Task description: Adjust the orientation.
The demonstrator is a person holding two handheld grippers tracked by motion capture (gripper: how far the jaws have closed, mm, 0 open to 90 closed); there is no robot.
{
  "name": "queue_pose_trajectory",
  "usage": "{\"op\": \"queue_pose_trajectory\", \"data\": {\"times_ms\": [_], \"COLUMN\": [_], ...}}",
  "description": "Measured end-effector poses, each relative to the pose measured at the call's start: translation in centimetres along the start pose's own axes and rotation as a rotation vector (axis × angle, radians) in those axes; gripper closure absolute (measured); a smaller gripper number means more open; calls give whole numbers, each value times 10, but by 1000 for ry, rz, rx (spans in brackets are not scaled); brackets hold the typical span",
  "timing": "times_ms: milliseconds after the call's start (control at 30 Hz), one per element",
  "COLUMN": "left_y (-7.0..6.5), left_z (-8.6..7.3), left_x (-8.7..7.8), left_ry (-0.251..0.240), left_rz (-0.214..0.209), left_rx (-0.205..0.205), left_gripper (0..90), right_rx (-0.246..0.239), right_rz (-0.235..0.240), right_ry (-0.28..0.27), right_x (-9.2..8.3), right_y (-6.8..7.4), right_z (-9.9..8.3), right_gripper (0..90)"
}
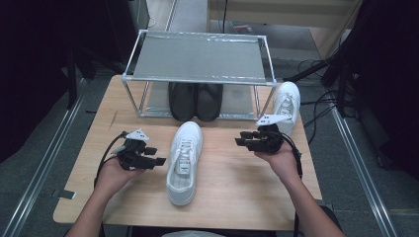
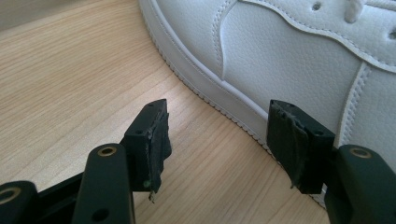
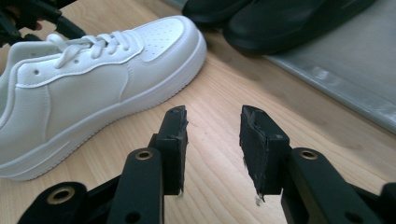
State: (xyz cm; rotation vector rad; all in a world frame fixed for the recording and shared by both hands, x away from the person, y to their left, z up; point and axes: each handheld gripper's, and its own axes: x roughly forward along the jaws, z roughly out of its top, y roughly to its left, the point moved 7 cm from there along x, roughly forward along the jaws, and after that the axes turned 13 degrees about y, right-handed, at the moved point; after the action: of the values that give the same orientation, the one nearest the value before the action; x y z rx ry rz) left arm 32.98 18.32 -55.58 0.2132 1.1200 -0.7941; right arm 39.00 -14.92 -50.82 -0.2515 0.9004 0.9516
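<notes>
A: Our shoe (image 1: 184, 160) lies mid-counter (image 1: 237, 187), toe toward the rack (image 1: 197, 57), between our two grippers. The left gripper (image 1: 150, 157) sits just beside its side wall, jaws apart with nothing between them; the right gripper (image 1: 242, 140) stands well off, jaws partly apart and empty too.

B: We'd judge it light, with a stiff rubber sole and a softer upper that dents under pressure.

A: And the smooth white leather looks slippery. Where do we grip?

B: We'd pinch the collar at the heel, or clamp across the sole edge where it won't give. The laces would only slip.
</notes>
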Motion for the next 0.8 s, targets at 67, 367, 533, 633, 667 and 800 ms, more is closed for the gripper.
{"op": "queue_pose_trajectory", "data": {"times_ms": [67, 367, 533, 633, 667, 800], "left_y": [0, 1, 0, 0, -1, -2], "left_z": [0, -1, -2, -3, -2, -3], "left_x": [0, 0, 0, 0, 0, 1], "left_ry": [0, -2, 2, 2, 2, 7], "left_rz": [0, 5, 6, 7, 6, 7], "left_rx": [0, -4, 1, 0, 1, 5], "left_gripper": [397, 397, 397, 397, 397, 397], "right_rx": [6, 34, 21, 35, 43, 46], "right_rz": [-7, -24, -70, -81, -83, -119], "right_ry": [-2, -22, 10, -4, -10, 22], "right_x": [-3, -10, -15, -21, -23, -33], "right_y": [-5, -23, -34, -41, -44, -56], "right_z": [-1, -2, -2, -2, -2, -6], "right_gripper": [634, 644, 644, 652, 652, 654]}}
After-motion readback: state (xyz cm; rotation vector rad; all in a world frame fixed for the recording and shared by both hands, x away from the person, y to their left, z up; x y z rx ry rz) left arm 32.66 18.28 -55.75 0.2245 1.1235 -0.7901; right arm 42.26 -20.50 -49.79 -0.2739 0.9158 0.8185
